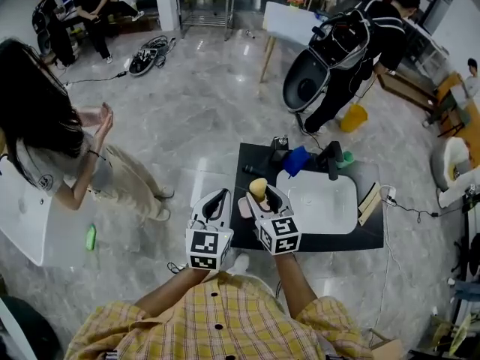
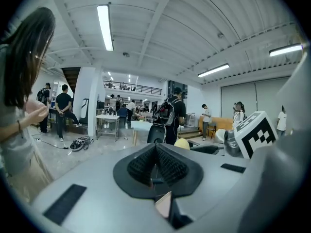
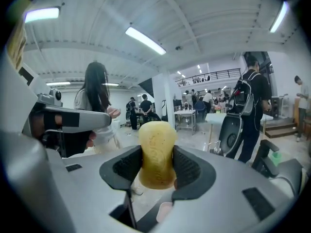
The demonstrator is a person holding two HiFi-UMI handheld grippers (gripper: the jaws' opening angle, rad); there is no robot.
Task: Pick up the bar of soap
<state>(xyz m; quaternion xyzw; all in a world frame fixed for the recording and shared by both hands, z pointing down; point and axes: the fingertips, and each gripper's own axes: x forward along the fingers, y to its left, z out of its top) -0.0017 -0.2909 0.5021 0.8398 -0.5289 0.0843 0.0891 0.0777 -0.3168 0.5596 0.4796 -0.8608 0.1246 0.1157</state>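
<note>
Tabletop point(image 1: 322, 241), black, carries white basin point(image 1: 319, 205); its near-left part hidden behind right claw point(image 1: 264, 193). Left claw point(image 2: 156, 166) held off tabletop's left, pads pressed together, nothing btwn. Right claw pinches yellow bar of soap point(image 3: 156, 149) upright, above tabletop's left side; pads cover soap's flanks. Small pink thing point(image 1: 244, 205) beside right claw: can't tell what.

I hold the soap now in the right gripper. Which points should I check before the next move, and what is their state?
1. Jaws of the right gripper pinch the bar of soap on both sides: ok.
2. Soap held up off the black table: ok.
3. Grip firm enough to carry: cannot tell.
4. Jaws of the left gripper together, nothing between: ok.
5. Person with long hair apart from both grippers: ok.
</note>
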